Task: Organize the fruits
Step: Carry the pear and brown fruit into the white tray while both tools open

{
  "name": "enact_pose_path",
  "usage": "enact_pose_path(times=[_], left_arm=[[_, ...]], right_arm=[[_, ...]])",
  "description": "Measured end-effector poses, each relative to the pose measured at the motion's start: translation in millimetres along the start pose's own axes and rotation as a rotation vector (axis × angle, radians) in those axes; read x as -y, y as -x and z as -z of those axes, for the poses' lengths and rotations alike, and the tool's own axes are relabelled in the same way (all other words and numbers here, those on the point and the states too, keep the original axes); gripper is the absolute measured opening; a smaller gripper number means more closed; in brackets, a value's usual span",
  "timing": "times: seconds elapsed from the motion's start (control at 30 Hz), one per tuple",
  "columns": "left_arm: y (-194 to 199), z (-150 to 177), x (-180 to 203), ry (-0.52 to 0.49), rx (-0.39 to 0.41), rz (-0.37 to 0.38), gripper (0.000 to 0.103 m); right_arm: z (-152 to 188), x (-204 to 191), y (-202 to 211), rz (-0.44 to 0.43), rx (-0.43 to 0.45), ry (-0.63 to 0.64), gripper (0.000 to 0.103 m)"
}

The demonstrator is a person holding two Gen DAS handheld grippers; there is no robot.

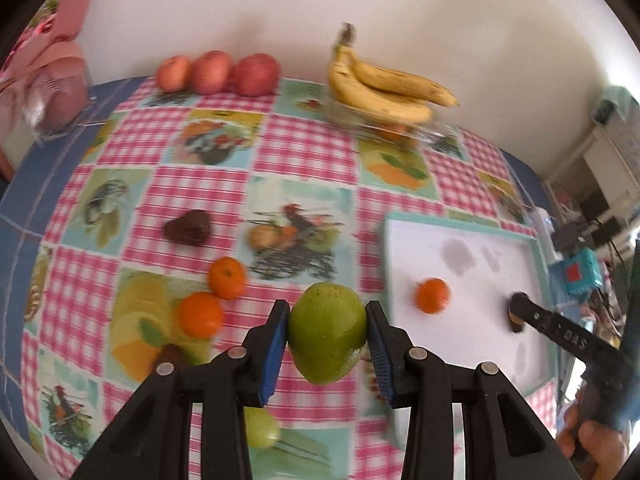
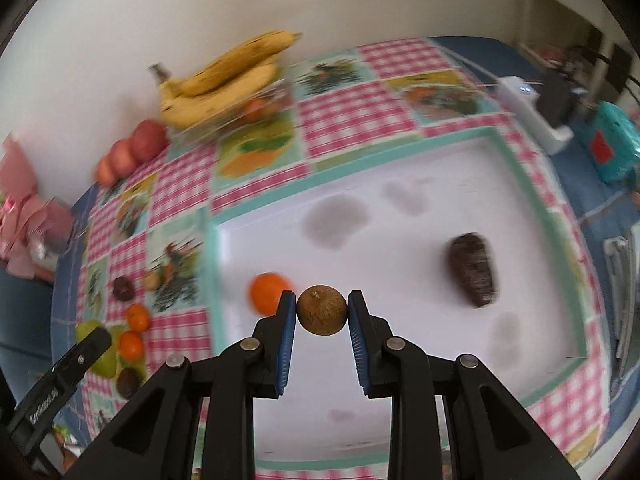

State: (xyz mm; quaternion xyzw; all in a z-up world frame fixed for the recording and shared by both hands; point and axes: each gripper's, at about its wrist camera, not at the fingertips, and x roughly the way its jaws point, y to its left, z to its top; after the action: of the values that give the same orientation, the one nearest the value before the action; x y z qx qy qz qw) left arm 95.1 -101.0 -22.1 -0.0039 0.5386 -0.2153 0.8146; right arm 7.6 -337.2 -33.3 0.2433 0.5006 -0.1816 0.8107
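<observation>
- right gripper (image 1: 516,316): pale embossed letters along its black finger, seen from left wrist view, read roughly "DAS", partly blurred
- left gripper (image 2: 94,338): embossed lettering on finger, too blurred to read

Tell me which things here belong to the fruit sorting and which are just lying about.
Job:
left claw shut on green fruit
right claw shut on brown fruit
tray
oranges
avocado
bananas
apples

Lying about:
teal box
white device
pink cloth
</observation>
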Motion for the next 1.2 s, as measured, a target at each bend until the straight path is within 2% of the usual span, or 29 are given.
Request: enact_pose_path(times=[0.23,0.53,0.77,0.9,1.2], left_arm=[[-8,10,46,-0.086,-0.034,0.046,0.041],[-25,28,97,-0.201,-0.085,0.058,0.041],[-58,44,108,-0.232,-0.189,0.052,0.041],[-65,45,107,-0.225,-0.207,0.041,0.041],[-80,47,105,-0.212,-0.238,0.03,0.041]], right_arm=[[-8,46,18,0.091,0.035,-0.068,0.028],[-8,65,35,0.106,0.056,-0.092,0.028],[-2,61,3,0.101,-0.04,-0.073,0.028],[2,59,-15,0.082,-0.099,-0.065,0.028],[5,57,-33,0.092,-0.144,-0.057,0.028]])
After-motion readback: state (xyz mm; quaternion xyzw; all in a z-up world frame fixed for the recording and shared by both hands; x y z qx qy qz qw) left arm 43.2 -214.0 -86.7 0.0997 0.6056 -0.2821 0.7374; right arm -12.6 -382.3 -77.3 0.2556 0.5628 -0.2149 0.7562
